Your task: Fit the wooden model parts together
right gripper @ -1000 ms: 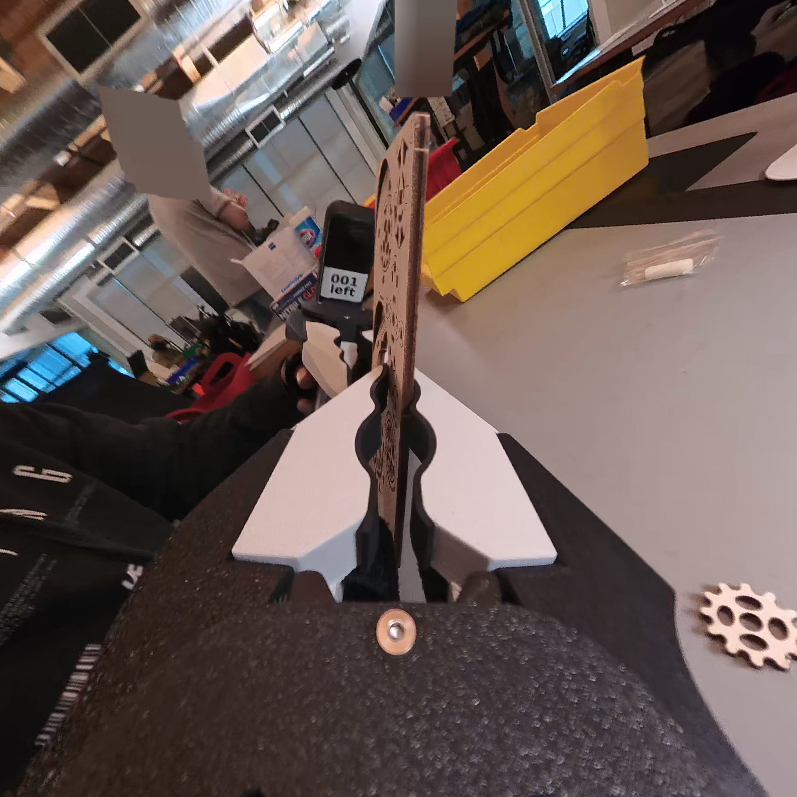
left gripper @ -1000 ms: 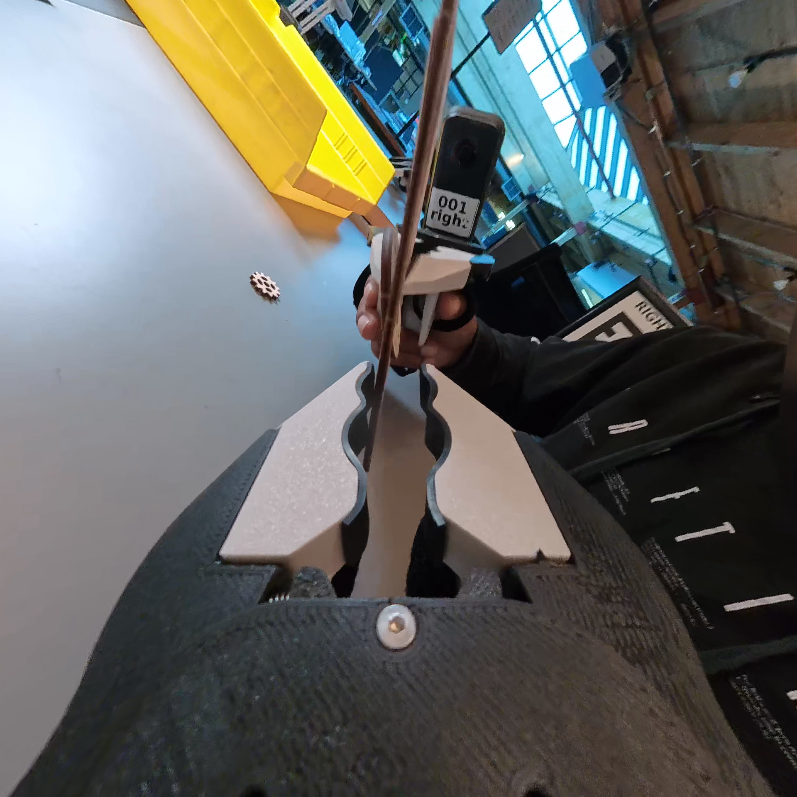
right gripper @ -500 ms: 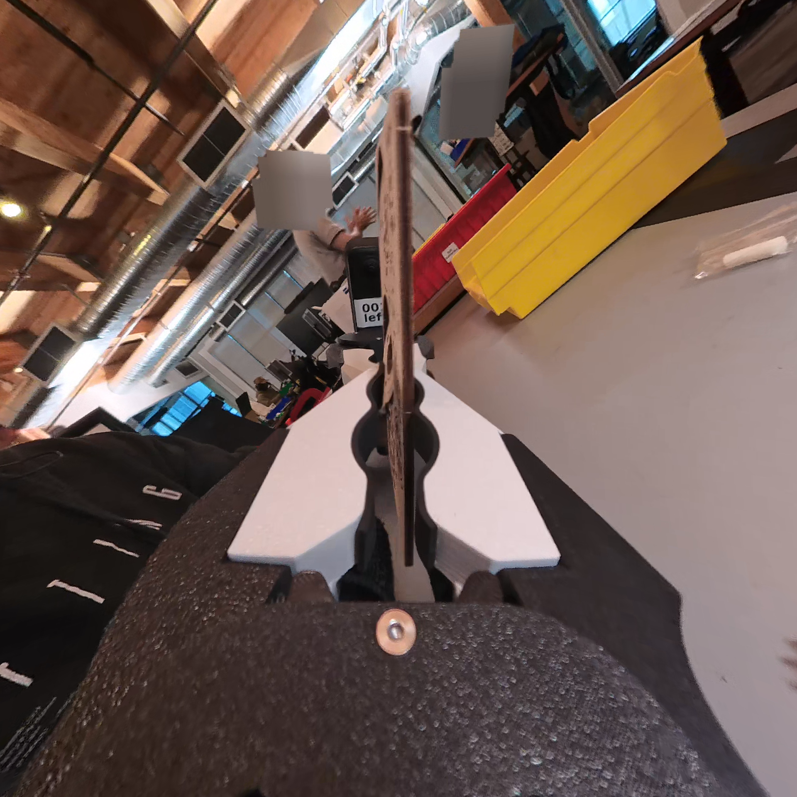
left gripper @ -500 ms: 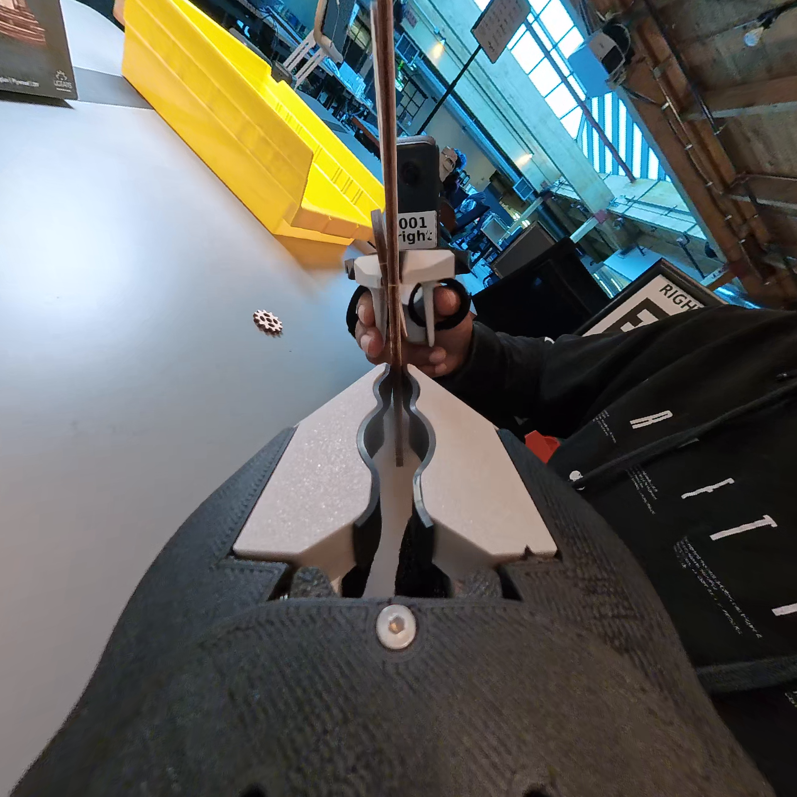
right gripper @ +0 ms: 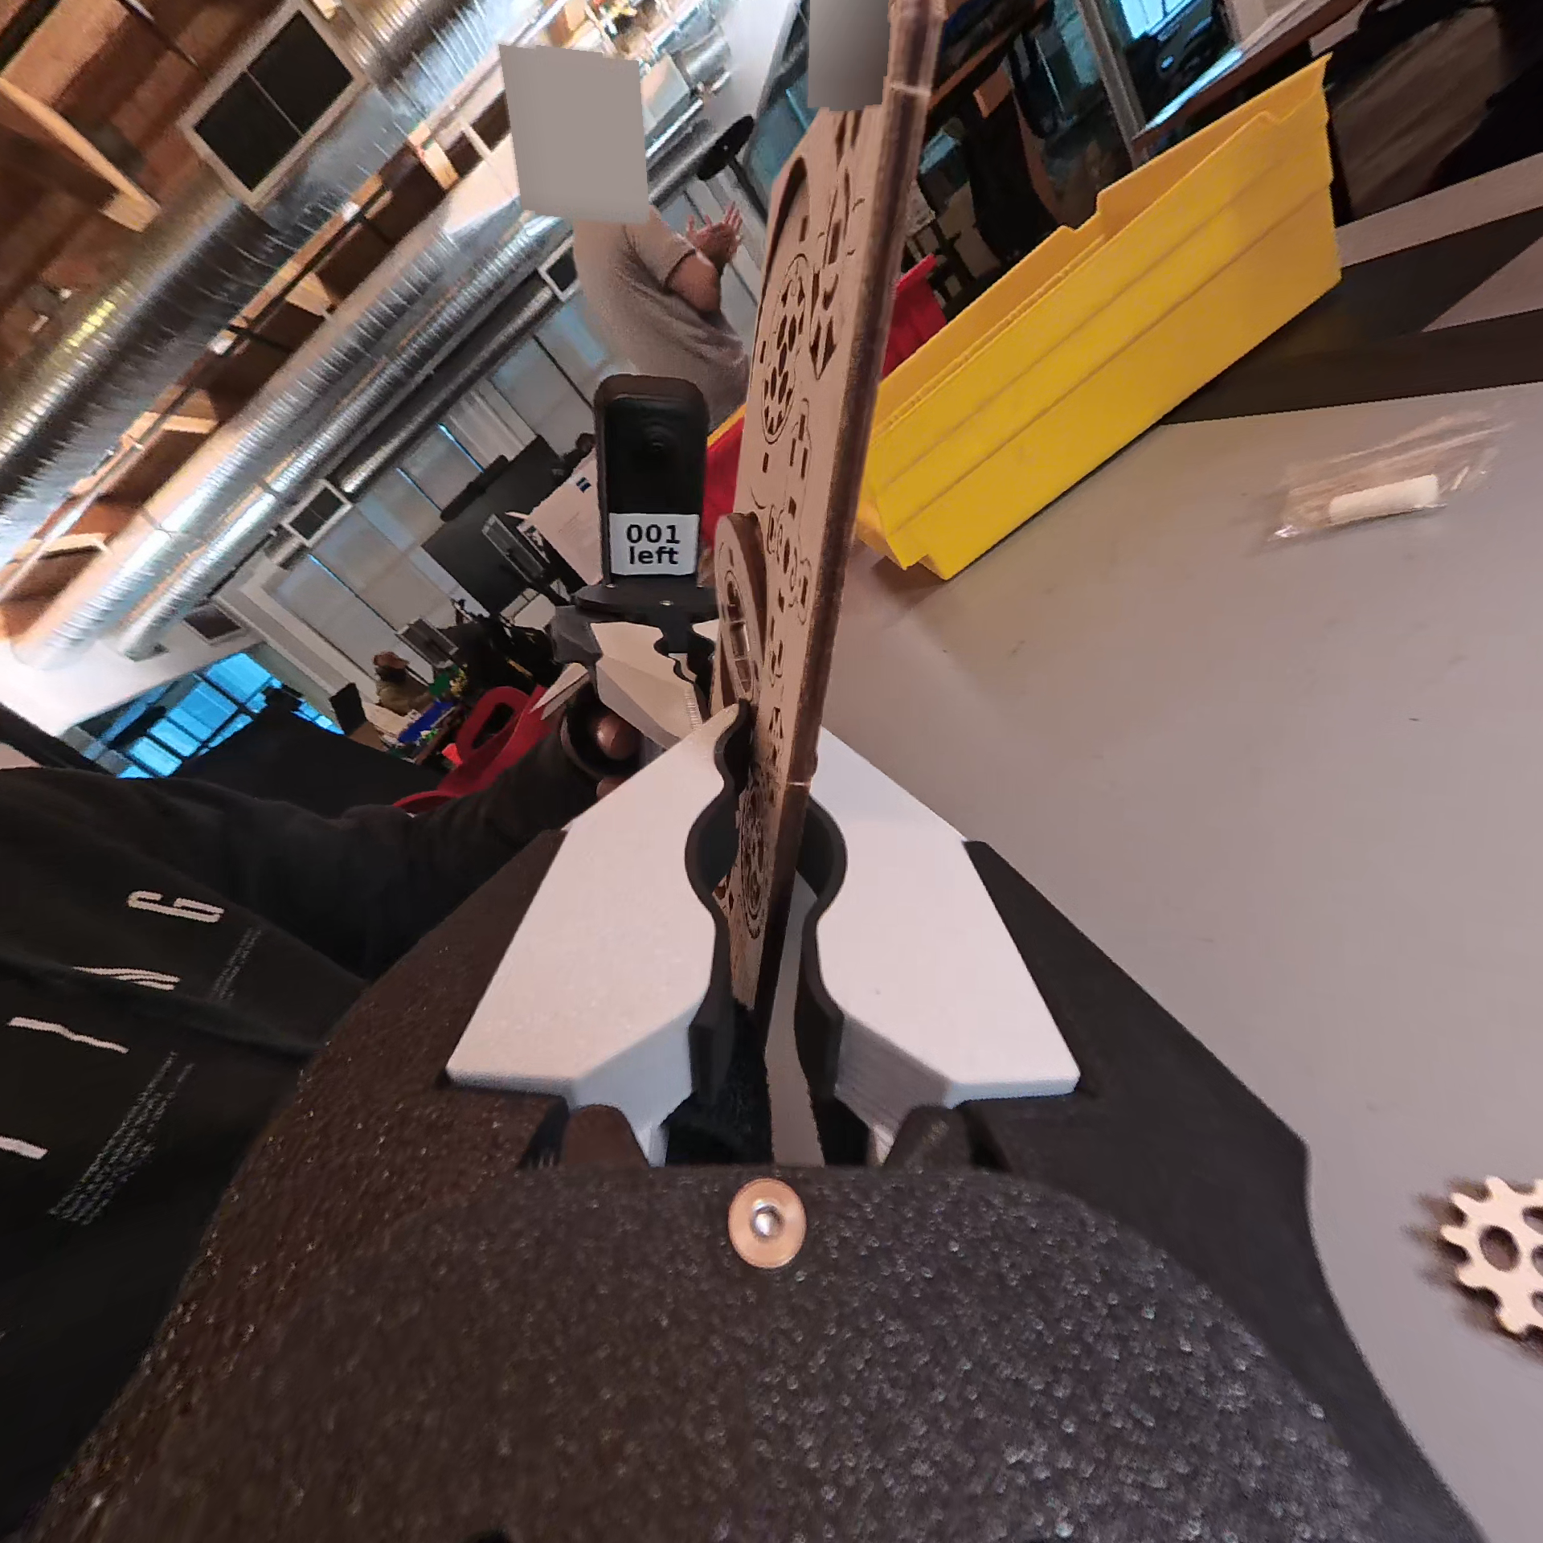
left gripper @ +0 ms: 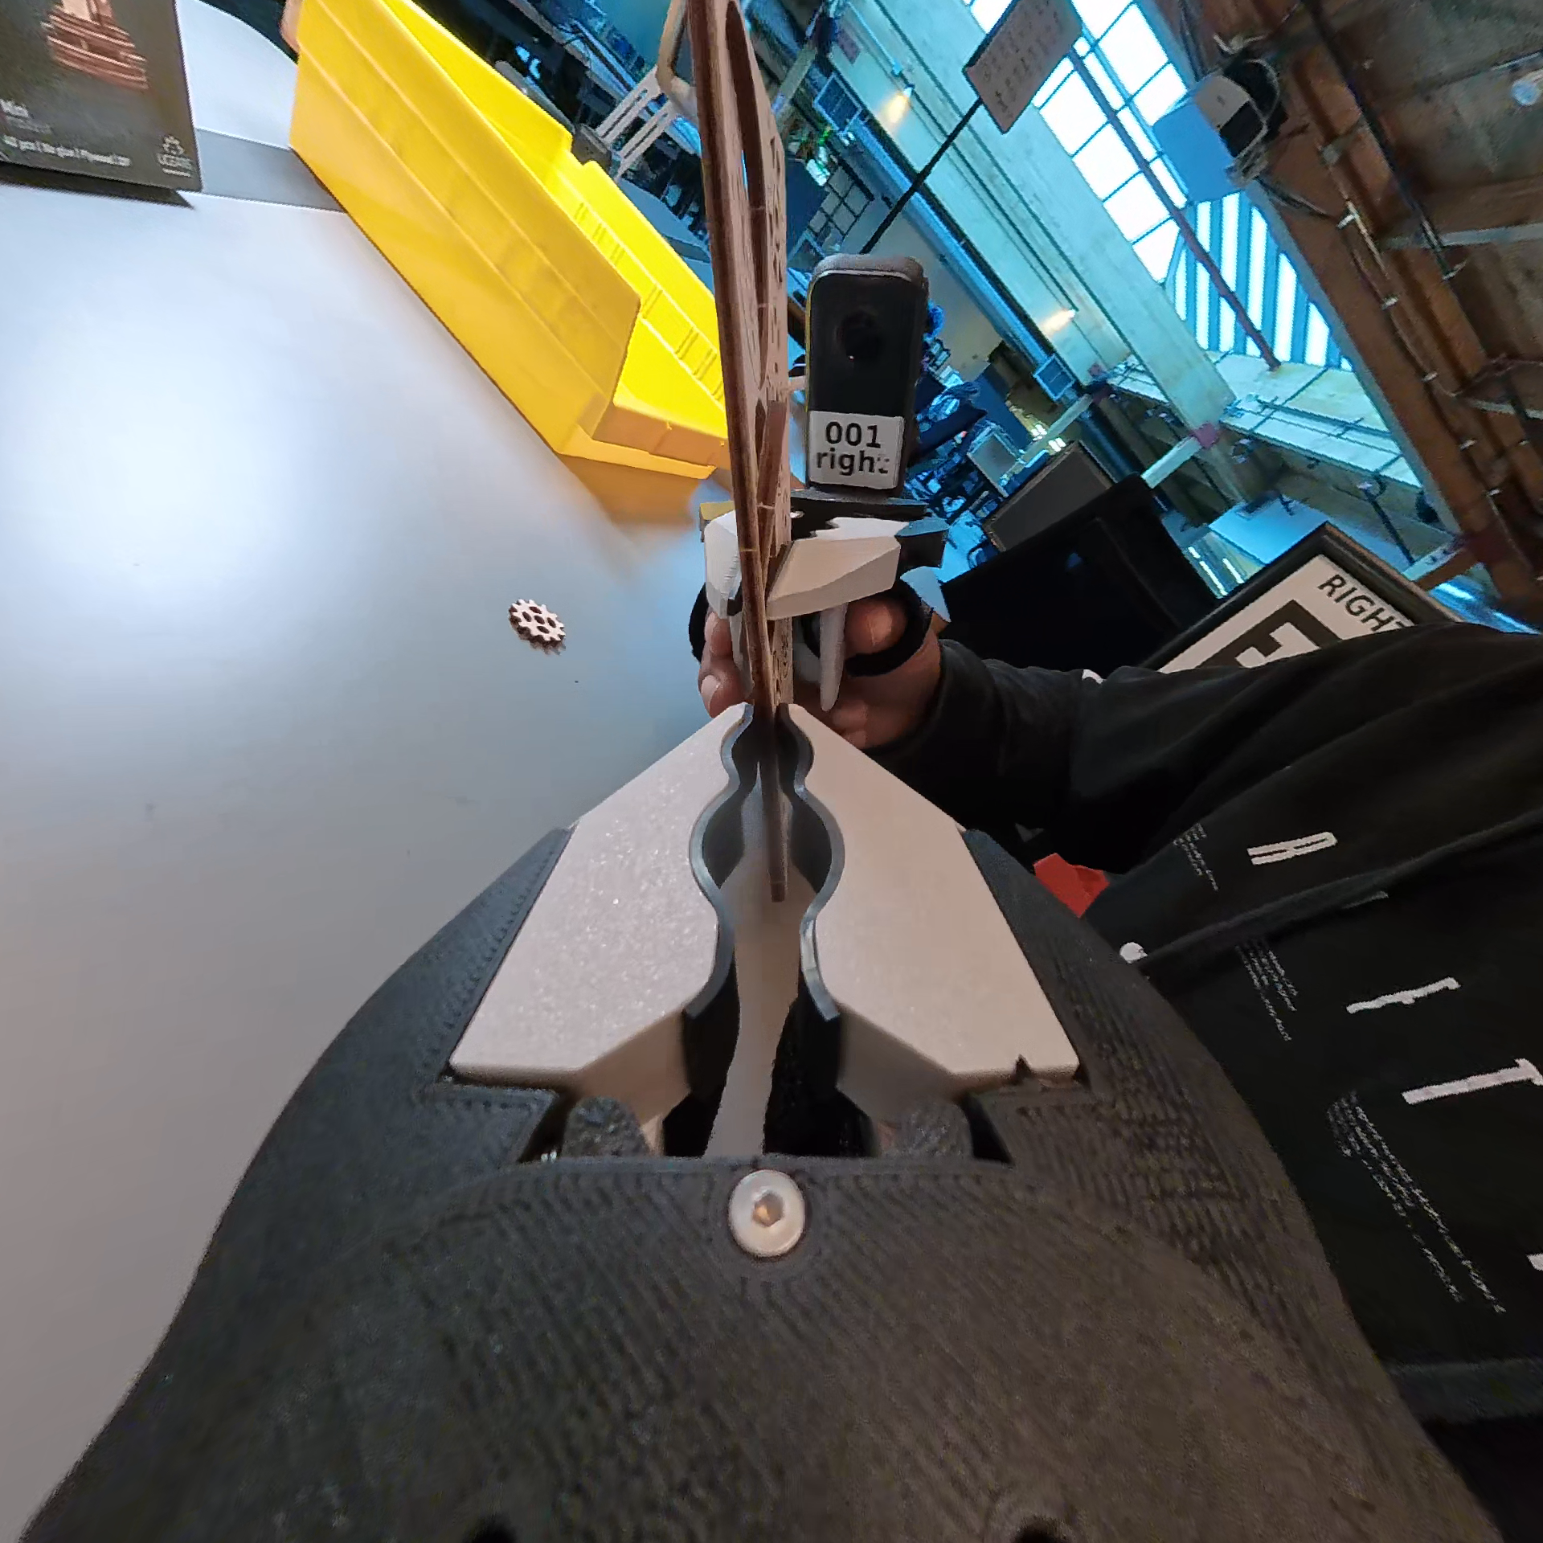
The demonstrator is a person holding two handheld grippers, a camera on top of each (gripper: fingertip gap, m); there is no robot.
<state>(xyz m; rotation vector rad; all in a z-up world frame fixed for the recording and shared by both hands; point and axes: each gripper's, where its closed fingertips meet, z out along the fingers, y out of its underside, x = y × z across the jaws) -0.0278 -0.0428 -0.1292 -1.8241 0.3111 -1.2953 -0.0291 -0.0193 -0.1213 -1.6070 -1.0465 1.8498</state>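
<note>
A thin wooden sheet [left gripper: 739,250] with laser-cut model parts stands edge-on, held in the air over the grey table [left gripper: 250,501]. My left gripper [left gripper: 764,718] is shut on its near edge. My right gripper [left gripper: 801,576] faces it from the far side and is shut on the same sheet. In the right wrist view the sheet [right gripper: 827,376] rises from my right gripper [right gripper: 772,735], with my left gripper [right gripper: 660,660] beyond it. A small rounded wooden piece [right gripper: 739,618] sits against the sheet's left face. A loose wooden gear [left gripper: 537,622] lies on the table, and shows in the right wrist view [right gripper: 1503,1261].
A yellow bin [left gripper: 501,225] stands at the back of the table, also in the right wrist view [right gripper: 1085,317]. A dark printed card [left gripper: 92,92] lies at the far left. A clear bag with a white piece [right gripper: 1386,493] lies near the bin. A person [right gripper: 660,301] stands far behind. Both grippers' tips are close together, under 4 cm apart. The loose wooden gear [left gripper: 537,622] is about equally far from each gripper, around 15 cm.
My left gripper was open around the sheet's edge one second ago and has closed on it. My right gripper kept its hold. Both grippers and the sheet have tilted a little.
</note>
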